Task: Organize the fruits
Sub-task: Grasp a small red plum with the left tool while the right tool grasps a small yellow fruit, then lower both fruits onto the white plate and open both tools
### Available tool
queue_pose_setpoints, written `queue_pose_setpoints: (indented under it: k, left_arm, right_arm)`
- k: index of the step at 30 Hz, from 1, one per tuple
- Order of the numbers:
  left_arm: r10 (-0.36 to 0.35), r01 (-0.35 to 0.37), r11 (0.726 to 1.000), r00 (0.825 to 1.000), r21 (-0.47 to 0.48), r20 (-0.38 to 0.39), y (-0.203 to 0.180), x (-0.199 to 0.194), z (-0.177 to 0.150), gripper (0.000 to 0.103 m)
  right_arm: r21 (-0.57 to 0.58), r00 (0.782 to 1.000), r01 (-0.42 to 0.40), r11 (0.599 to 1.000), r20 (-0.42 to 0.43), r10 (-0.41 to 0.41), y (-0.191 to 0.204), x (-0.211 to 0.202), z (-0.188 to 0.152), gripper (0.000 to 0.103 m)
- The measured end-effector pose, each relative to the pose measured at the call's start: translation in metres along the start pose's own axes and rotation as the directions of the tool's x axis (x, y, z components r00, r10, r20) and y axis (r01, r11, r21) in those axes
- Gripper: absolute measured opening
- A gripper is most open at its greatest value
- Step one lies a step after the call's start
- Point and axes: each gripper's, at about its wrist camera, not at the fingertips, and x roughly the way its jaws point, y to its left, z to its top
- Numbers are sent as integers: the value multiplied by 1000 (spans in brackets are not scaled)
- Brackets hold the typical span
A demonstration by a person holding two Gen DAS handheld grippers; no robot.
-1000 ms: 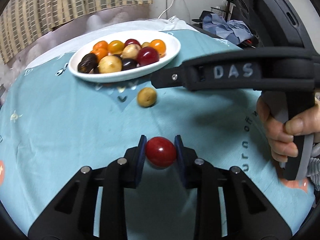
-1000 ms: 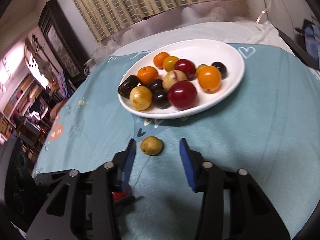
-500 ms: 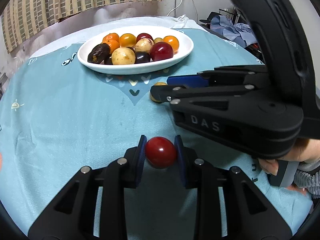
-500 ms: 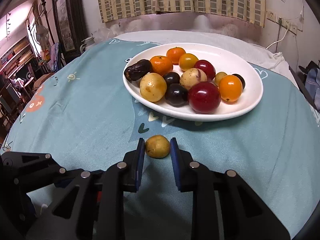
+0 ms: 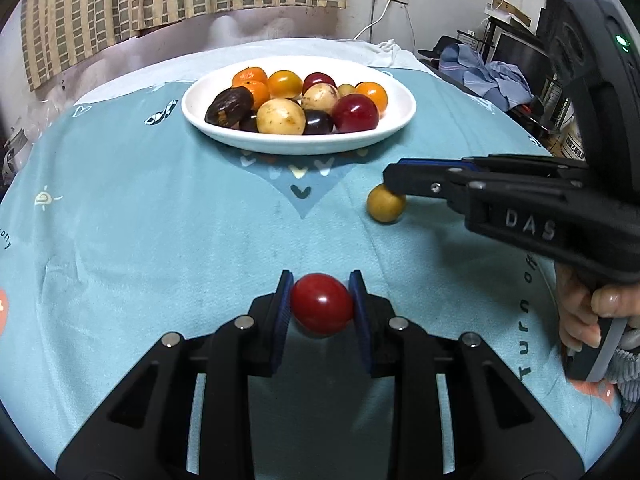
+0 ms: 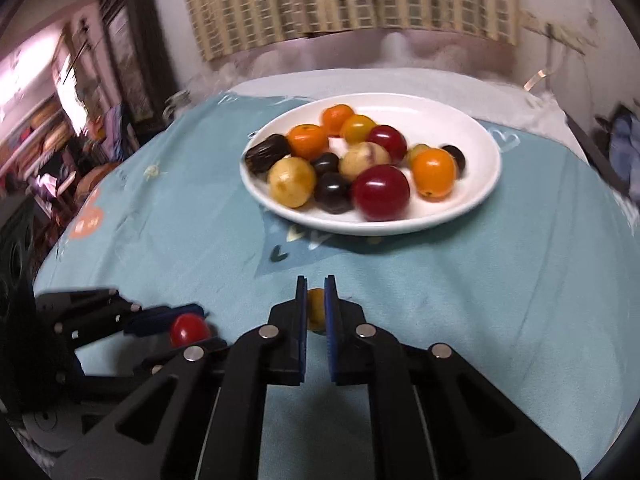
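My left gripper (image 5: pixel 322 300) is shut on a small red fruit (image 5: pixel 322 304), held just above the teal cloth; the same red fruit (image 6: pixel 189 329) shows at the lower left of the right wrist view. My right gripper (image 6: pixel 316 286) has its jaws almost together. A small yellow fruit (image 6: pixel 316 309) shows only through the narrow gap. In the left wrist view that yellow fruit (image 5: pixel 385 209) lies on the cloth under the tips of the right gripper (image 5: pixel 391 179). A white oval plate (image 5: pixel 300 148) further back holds several fruits.
The plate (image 6: pixel 400 226) carries orange, red, yellow and dark fruits piled toward its left half. A teal tablecloth (image 5: pixel 160 220) covers the table. A hand (image 5: pixel 584 312) holds the right gripper's handle. Clothes and furniture stand past the right edge.
The right gripper's jaws went from wide apart around the yellow fruit to nearly touching, with the fruit now below them. The left gripper kept its hold on the red fruit.
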Motion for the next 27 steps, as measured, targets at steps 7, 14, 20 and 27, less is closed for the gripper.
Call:
queue_pose_setpoints:
  k: [7,14,20,27]
  left_arm:
    - [1,-1,1000,1000,17,-11,-3,3,0,29]
    - [2,-2,1000,1000,24,-19,-4,6,-1,30]
    - [3,-2,1000,1000,24,-14,-4,5,-1,29]
    - [17,-15,1000,995,-21,96,4,-22,13,29]
  right_arm:
    - [-30,998,69,997,-2,-69,5,8,-4,39]
    - [-8,996,81,997,-47,-81,-3,18,-9,28]
    - [-58,995,93,994,-28,-95,6,9,-13,27]
    - [6,995,56,998,88,-56,-3,-33,4,28]
